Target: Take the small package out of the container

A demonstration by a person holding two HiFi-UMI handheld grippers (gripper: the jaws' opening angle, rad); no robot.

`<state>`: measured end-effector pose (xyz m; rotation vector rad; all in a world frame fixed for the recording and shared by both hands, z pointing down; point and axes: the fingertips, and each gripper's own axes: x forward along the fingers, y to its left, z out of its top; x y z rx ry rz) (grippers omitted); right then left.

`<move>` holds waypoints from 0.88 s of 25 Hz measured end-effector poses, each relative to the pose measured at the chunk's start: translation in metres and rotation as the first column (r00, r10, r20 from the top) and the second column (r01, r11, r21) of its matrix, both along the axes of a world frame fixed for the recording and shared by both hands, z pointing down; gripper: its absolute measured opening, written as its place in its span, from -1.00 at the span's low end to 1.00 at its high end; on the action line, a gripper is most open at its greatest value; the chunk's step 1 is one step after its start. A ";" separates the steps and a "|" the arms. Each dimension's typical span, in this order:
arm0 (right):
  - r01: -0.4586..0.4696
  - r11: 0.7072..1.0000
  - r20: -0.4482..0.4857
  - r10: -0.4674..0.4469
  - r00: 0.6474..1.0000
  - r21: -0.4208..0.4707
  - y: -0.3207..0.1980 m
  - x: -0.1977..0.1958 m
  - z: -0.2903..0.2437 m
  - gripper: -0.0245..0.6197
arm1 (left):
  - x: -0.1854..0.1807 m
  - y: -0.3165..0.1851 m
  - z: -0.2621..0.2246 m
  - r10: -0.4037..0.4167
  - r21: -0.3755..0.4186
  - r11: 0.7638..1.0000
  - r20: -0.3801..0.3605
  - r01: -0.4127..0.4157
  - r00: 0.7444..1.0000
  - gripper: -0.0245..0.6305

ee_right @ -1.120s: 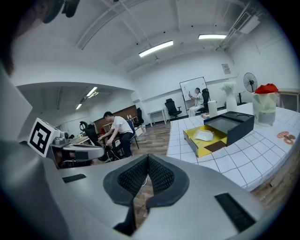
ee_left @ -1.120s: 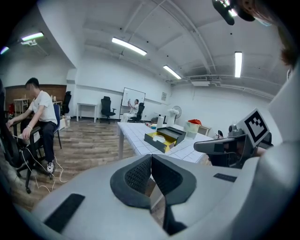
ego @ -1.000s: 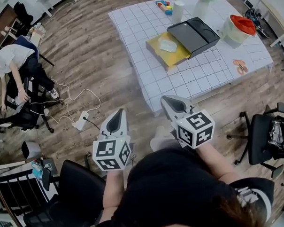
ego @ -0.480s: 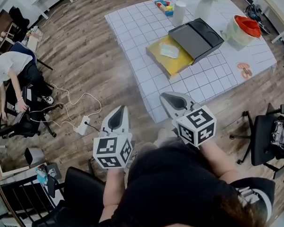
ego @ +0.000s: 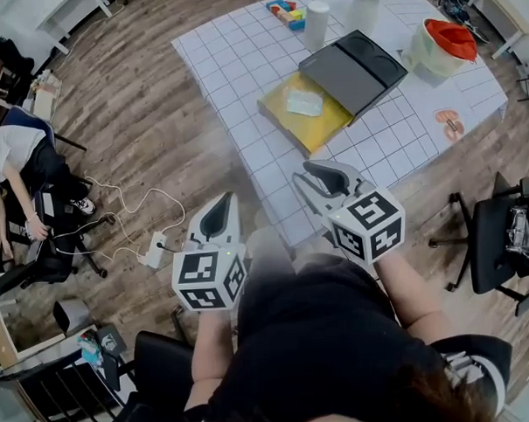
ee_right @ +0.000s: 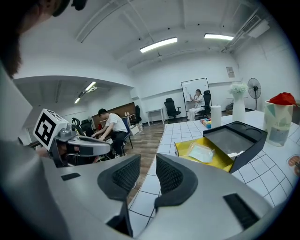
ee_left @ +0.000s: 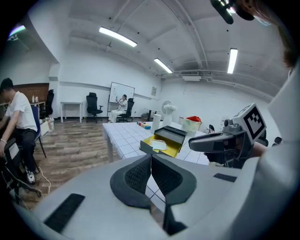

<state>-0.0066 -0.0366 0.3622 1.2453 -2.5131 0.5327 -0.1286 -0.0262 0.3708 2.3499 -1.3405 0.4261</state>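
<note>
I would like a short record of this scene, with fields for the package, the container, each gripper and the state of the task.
package: lies inside the container, untouched
container: yellow, on the table, its dark lid open
left gripper: jaws together, empty, short of the table
right gripper: jaws opening, nothing between them, pointed toward the container, far from it
task: package not yet taken out
</note>
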 end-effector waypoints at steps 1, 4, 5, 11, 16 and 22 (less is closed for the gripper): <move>-0.007 1.000 -0.002 0.007 1.000 0.001 -0.007 0.001 0.000 -0.53 | 0.003 -0.009 0.001 0.015 0.000 1.000 -0.003 -0.015 1.000 -0.84; -0.029 1.000 -0.023 0.030 0.999 0.003 -0.027 0.007 0.000 -0.45 | 0.013 -0.038 0.005 0.071 -0.009 0.997 -0.003 -0.071 0.997 -0.84; -0.040 0.999 -0.030 0.040 0.999 0.002 -0.032 0.010 0.001 -0.42 | 0.017 -0.045 0.005 0.092 -0.012 0.996 -0.003 -0.092 0.996 -0.84; -0.100 0.995 -0.061 0.099 0.993 -0.010 -0.075 0.027 0.004 -0.36 | 0.034 -0.090 -0.002 0.183 -0.013 0.983 -0.001 -0.183 0.983 -0.84; -0.108 0.994 -0.141 0.105 0.984 -0.011 -0.110 0.034 0.013 -0.34 | 0.039 -0.125 0.006 0.235 -0.035 0.972 0.002 -0.234 0.972 -0.84; -0.084 0.995 -0.218 0.072 0.973 -0.046 -0.143 0.035 0.029 -0.31 | 0.049 -0.159 0.016 0.300 -0.058 0.952 -0.015 -0.300 0.954 -0.84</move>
